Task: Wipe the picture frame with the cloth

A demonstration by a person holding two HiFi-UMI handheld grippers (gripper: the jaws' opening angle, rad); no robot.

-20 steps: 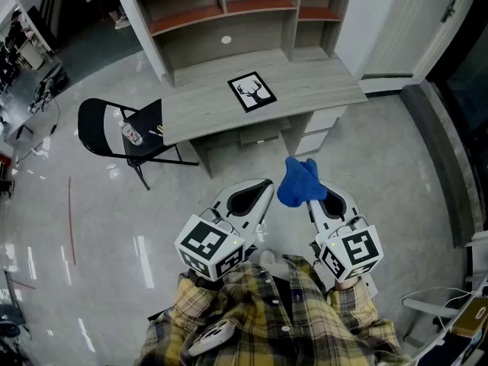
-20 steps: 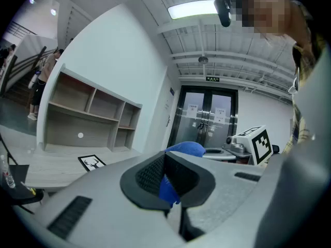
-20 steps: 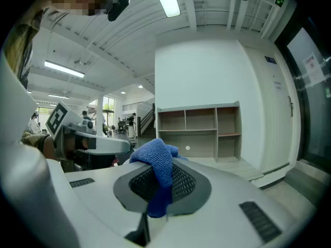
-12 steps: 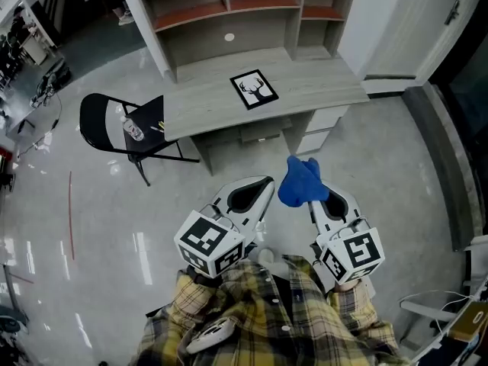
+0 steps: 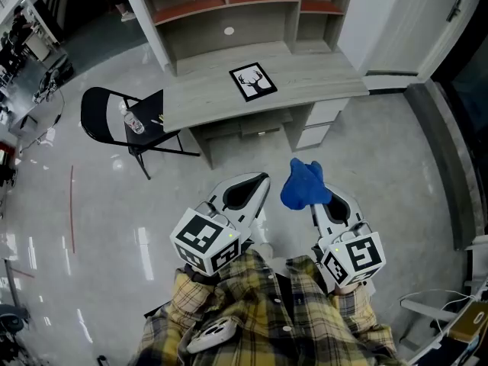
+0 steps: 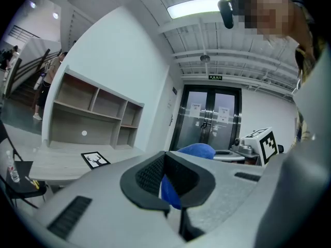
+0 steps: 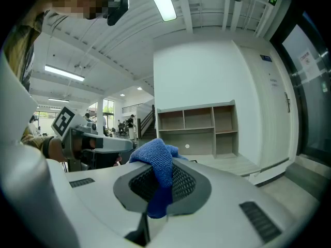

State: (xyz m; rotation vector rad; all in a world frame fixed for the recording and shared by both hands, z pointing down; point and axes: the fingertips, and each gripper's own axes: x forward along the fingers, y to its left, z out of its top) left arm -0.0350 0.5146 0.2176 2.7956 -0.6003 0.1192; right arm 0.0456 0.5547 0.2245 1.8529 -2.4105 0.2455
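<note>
— Anything change in the last second?

— Hardly. The frame (image 5: 253, 81) has slid a touch up the head view, and the desk (image 5: 320, 75) with it, so I'd say the person's head shifted a little. The grippers sit about where they were, close in front of the plaid shirt (image 5: 267, 311).

— And the cloth?

— The cloth (image 5: 303, 184) is still pinched in the right gripper (image 5: 316, 203). That gripper's own view shows the jaws closed on a blue fold, with the rest bunched over the top.

— The left one?

— The left gripper (image 5: 258, 181) has its jaws together with nothing gripped. The blue you catch through its pads is, I'd say, the same cloth over by the other gripper.

— So no wiping yet.

— None. The frame lies flat on the desk, picture side up, well apart from both grippers, with open floor (image 5: 381, 151) between. I'd call this the approach: cloth in hand, frame not reached.

— What's next, then?

— Probably stepping up to the desk and bringing the right gripper down over the frame. The left might need to steady it, since a flat frame could skate on that smooth top.
</note>
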